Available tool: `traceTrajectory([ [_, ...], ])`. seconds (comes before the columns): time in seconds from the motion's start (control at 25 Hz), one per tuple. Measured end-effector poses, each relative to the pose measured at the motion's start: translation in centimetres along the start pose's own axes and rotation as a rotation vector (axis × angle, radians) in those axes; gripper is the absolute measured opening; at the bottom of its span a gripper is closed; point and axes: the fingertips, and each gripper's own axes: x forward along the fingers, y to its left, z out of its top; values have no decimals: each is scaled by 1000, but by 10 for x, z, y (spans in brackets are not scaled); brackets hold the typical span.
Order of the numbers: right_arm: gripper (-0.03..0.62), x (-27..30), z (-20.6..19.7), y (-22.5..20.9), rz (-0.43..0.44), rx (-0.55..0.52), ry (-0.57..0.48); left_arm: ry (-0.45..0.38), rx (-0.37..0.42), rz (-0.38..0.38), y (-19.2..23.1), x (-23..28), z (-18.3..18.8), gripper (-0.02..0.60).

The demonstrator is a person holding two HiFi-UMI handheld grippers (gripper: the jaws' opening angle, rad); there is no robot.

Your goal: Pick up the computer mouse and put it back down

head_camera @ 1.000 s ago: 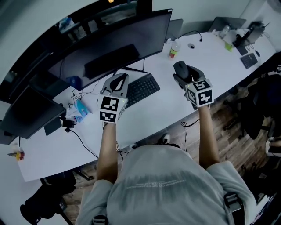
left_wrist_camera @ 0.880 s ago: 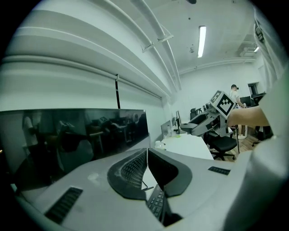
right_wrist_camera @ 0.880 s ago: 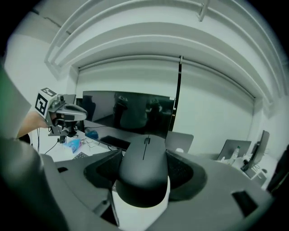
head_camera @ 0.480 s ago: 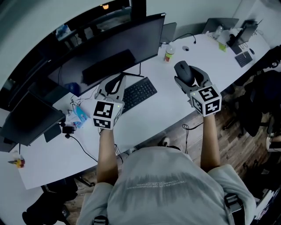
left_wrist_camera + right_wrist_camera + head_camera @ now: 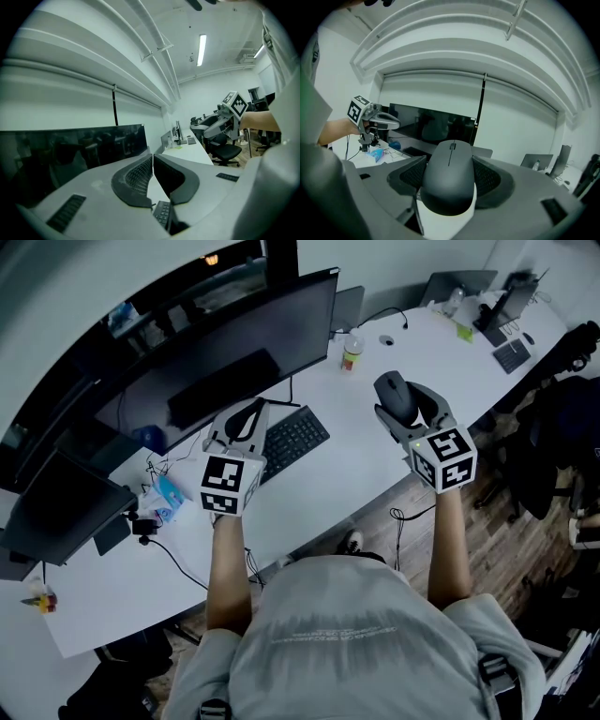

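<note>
A dark grey computer mouse (image 5: 395, 396) (image 5: 450, 180) sits between the jaws of my right gripper (image 5: 401, 401) (image 5: 451, 180), which is shut on it and holds it above the white desk (image 5: 347, 456), right of the keyboard (image 5: 292, 439). In the right gripper view the mouse fills the gap between both pads, its scroll wheel facing up. My left gripper (image 5: 246, 420) (image 5: 152, 176) hovers over the keyboard's left end with its jaws nearly together and nothing between them.
A wide dark monitor (image 5: 225, 343) stands behind the keyboard. A small bottle (image 5: 351, 351) stands at the back of the desk, with laptops (image 5: 457, 282) and a keypad (image 5: 511, 354) at the far right. Cables and a blue packet (image 5: 164, 495) lie at left. Office chairs (image 5: 225, 150) stand beyond.
The head view has drifted a little. My right gripper with the mouse sits slightly higher and further right in the picture; the left gripper has barely moved.
</note>
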Motion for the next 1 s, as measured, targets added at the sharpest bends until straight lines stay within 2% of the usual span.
traceTrajectory([
  [0.64,304,17,-14,-15,22,16,32,46,-28,-3,-4,18,-20,15],
  [1.0,304,69,-56,-23,106,34,115,131,-74,48,5,29,-59,15],
])
